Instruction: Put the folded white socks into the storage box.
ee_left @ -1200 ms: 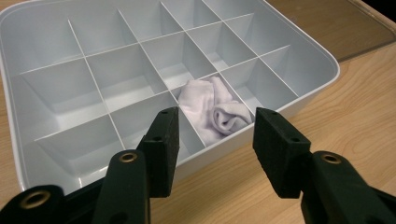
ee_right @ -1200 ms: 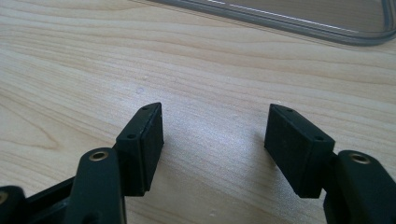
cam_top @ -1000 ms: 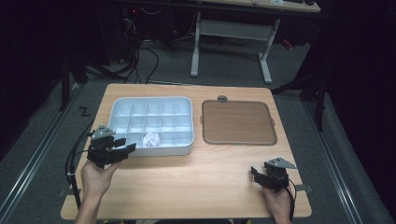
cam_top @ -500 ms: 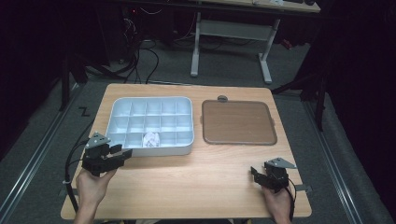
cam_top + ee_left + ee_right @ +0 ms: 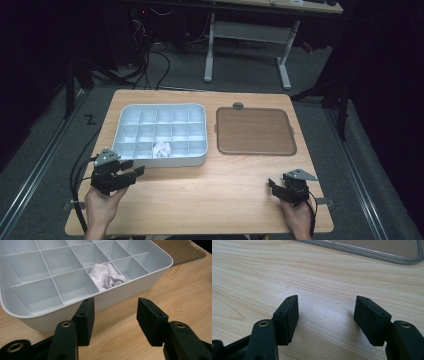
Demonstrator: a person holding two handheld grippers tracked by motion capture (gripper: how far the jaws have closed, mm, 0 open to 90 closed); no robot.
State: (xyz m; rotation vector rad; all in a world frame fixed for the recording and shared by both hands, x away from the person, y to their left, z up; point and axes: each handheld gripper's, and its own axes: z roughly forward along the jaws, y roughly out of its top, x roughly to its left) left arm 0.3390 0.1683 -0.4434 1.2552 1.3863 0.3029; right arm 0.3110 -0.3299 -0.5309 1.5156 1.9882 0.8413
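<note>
A white compartment tray [image 5: 160, 161] sits on the left half of the wooden table. A crumpled white wad [image 5: 162, 149] lies in one of its front-row compartments [image 5: 107, 277]. My left gripper [image 5: 132, 168] is just in front of the tray's near-left corner. Its jaws [image 5: 115, 312] point at the tray wall [image 5: 120, 296] and have just been opening, with nothing between them. My right gripper [image 5: 278, 185] rests low over the table at the near right. It stands open over bare wood [image 5: 327, 307].
A flat brown tray [image 5: 255, 131] with a grey rim [image 5: 362, 250] lies right of the white one. A small grey knob [image 5: 238, 105] sits behind it. Bare tabletop stretches between the two grippers. Cables and a desk frame are on the dark floor beyond.
My left gripper has drawn back a little from the white tray toward the table's near edge, and its jaws stand slightly wider. The right gripper has not moved.
</note>
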